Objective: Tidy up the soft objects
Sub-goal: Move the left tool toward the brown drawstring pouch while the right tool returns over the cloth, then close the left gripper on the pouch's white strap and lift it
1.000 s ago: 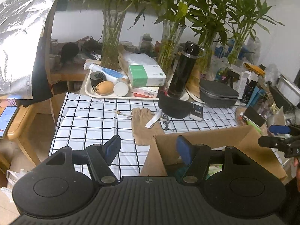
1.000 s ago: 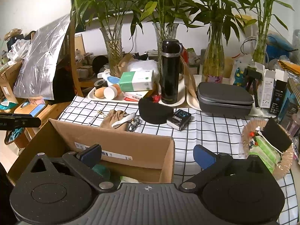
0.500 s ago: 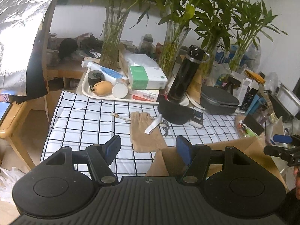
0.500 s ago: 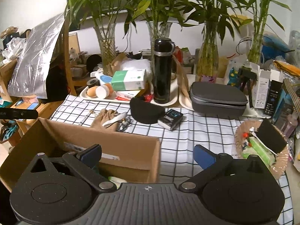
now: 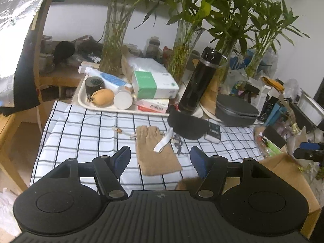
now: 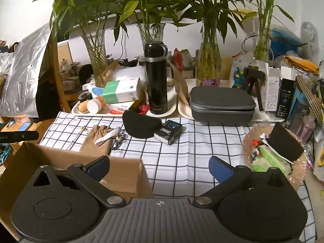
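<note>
The left gripper (image 5: 160, 159) hung open and empty, tan pouch (image 5: 157, 151) at 12 o'clock; the right gripper (image 6: 159, 168) gaped empty too.

At the table's back edge we see a black flask (image 6: 156, 79) upright on a white tray (image 6: 172, 103), a grey zip case (image 6: 221, 105) to its right, and glass vases of bamboo (image 6: 208, 64) behind.
</note>
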The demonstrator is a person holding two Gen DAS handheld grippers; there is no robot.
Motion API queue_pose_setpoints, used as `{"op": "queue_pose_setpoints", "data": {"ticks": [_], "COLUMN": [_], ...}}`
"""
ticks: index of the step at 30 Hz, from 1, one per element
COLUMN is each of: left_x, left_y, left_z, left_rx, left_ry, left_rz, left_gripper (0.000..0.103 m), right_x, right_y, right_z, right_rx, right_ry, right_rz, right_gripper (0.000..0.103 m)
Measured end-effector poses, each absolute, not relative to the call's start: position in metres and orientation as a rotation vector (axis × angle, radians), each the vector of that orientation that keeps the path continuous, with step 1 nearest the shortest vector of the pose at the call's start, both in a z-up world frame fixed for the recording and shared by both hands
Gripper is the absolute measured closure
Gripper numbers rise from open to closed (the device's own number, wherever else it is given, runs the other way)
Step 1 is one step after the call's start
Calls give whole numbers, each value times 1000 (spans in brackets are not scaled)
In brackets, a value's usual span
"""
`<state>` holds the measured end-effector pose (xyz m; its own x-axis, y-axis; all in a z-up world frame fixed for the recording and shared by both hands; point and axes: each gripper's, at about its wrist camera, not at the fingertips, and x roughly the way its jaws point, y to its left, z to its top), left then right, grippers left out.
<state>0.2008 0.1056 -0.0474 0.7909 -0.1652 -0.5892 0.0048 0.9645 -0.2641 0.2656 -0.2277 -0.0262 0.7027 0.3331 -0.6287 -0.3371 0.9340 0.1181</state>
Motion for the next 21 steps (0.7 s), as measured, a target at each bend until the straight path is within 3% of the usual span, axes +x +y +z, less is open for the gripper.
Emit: {"op": "queue_pose_setpoints", "data": {"ticks": [21], "left_x": [270], "left_y": [115], "left_z": [-90], "left_rx": [-126], "left_ry": [664], "left_rz": [-293], "left_gripper": [39], "right_x": [342], "right_y": [-230], "right_z": [-48], "right_rx": [-25], "right_ry": [743], "right_rz": [321], "right_gripper": [0]}}
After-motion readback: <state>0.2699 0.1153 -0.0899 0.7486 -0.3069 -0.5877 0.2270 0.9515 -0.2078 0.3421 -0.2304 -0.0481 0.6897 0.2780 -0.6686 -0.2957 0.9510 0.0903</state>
